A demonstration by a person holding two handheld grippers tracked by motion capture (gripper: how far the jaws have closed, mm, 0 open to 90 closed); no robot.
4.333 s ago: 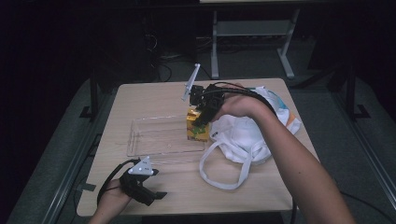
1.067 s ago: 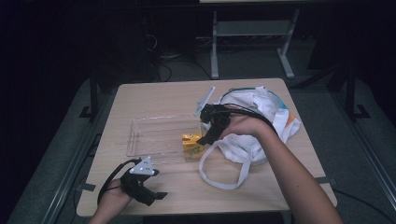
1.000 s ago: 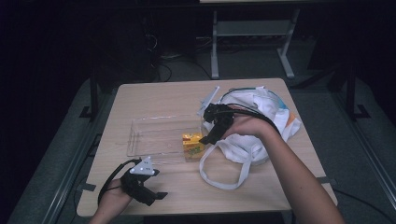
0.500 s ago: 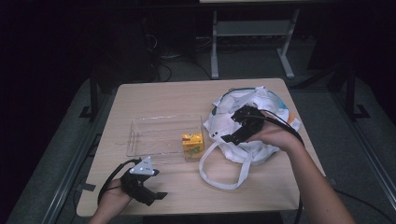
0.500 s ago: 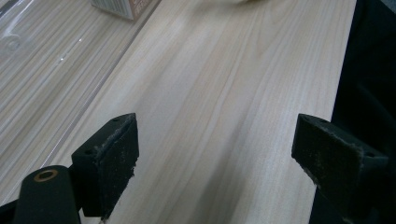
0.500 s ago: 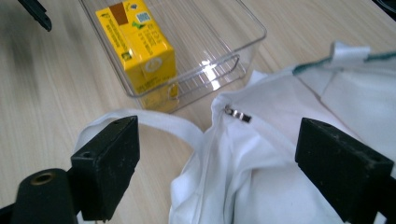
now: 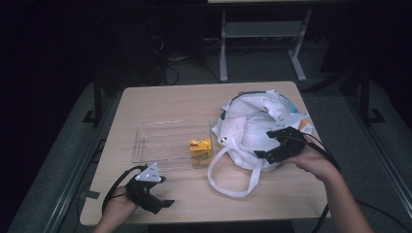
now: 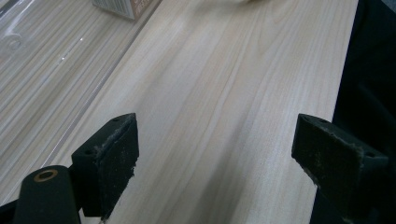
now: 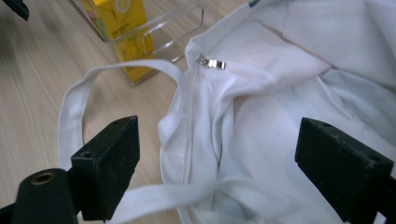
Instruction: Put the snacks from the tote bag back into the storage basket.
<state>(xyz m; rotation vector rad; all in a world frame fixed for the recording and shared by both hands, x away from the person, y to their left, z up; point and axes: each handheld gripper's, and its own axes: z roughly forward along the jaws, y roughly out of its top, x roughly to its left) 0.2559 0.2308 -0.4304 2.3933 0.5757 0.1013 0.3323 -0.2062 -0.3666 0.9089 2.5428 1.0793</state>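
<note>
Nearby, a yellow carton [image 7: 200,150] stands in the clear tray [image 7: 160,141] beside the white bag [image 7: 252,131].

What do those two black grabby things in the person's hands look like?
Each is a black tool with two blocky jaws whose inner faces look rough and worn. The left gripper has a grey three-cornered plate with small dark dots on top. The right gripper has a pale plate too. A black cable trails from each. A brass-coloured ring sits beside one jaw in both gripper views. The forearms are bare, no sleeves.
</note>
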